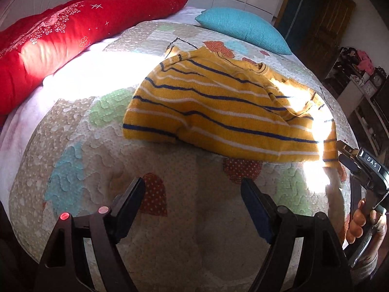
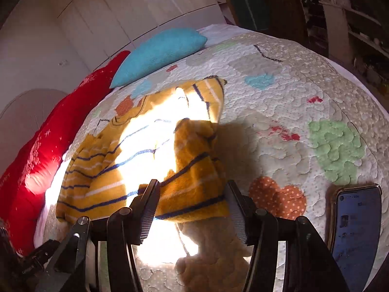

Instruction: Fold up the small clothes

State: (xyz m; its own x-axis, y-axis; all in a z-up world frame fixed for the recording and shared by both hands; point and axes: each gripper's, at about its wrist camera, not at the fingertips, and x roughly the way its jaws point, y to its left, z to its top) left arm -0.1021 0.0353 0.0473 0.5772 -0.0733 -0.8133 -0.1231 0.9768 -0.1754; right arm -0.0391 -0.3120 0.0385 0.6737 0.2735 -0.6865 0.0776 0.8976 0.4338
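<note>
Both tongs are seen spread wide. Nothing is held by the left gripper (image 1: pixel 192 209), which hangs over bare quilt below the garment. The right gripper (image 2: pixel 192 209) has the near hem of the striped sweater (image 1: pixel 218 112) lying between its parted jaws, at 12 o'clock from its tips; the jaws are not closed on the cloth, though whether a pad touches it cannot be told. In the left view that right gripper (image 1: pixel 350 155) is seen at 3 o'clock, at the sweater's right hem corner, with the person's right hand (image 1: pixel 364 221) on its handle.

One sweater is counted: a small mustard knit with navy and white stripes, spread roughly flat on the quilt, collar toward 1 o'clock, one sleeve already turned over the body. It is judged light, soft and limp, with a fuzzy surface that should not slip between ribbed pads. It will sag and drag if lifted by one point, so hold is best taken at hem corners or the shoulder seam, a pinch through both layers.

Outward from it, one patchwork quilt (image 1: pixel 73 170) is seen, one teal pillow (image 1: pixel 245 31) at 1 o'clock, one long red pillow (image 1: pixel 73 36) at 10 o'clock, and one phone (image 2: pixel 355 221), screen lit, at 3 o'clock in the right view.
</note>
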